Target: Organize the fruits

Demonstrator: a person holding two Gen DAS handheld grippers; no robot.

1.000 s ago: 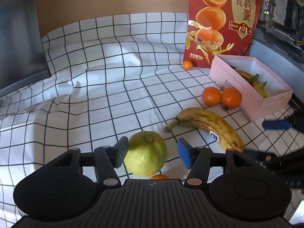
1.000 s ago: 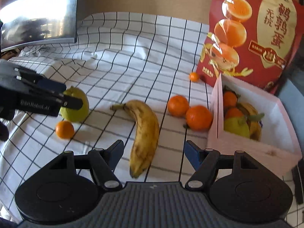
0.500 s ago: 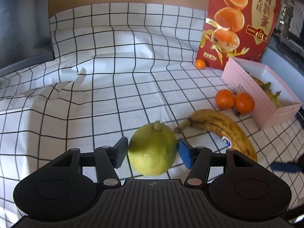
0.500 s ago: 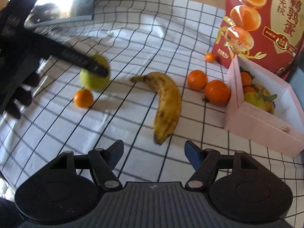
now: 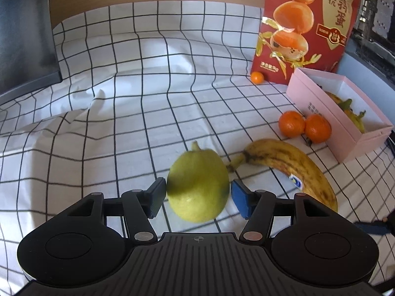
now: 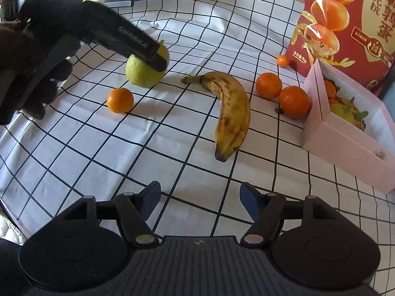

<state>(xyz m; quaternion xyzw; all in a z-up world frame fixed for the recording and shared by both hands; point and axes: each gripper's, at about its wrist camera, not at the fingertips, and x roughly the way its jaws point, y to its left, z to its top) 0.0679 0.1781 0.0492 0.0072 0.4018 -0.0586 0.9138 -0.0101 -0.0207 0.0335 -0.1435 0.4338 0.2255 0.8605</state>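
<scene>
My left gripper [image 5: 197, 197] is shut on a green pear-like fruit [image 5: 197, 185] and holds it just above the checked cloth; the right wrist view shows the same fruit [image 6: 144, 72] in the left gripper [image 6: 158, 60]. A spotted banana [image 5: 291, 165] lies to its right, with two oranges [image 5: 305, 124] beside the pink box [image 5: 333, 116], which holds several fruits. A small orange [image 6: 120, 100] lies near the green fruit. My right gripper [image 6: 200, 197] is open and empty, above the cloth in front of the banana [image 6: 230, 111].
A red snack bag [image 5: 308, 24] stands behind the pink box, with a tiny orange [image 5: 257, 77] at its foot. A dark monitor [image 5: 24, 37] stands at the far left. The checked cloth [image 5: 123, 98] is wrinkled on the left.
My left gripper closed around the green fruit and lifted it off the cloth. My right gripper drew back and rose, so the banana now lies farther ahead of it.
</scene>
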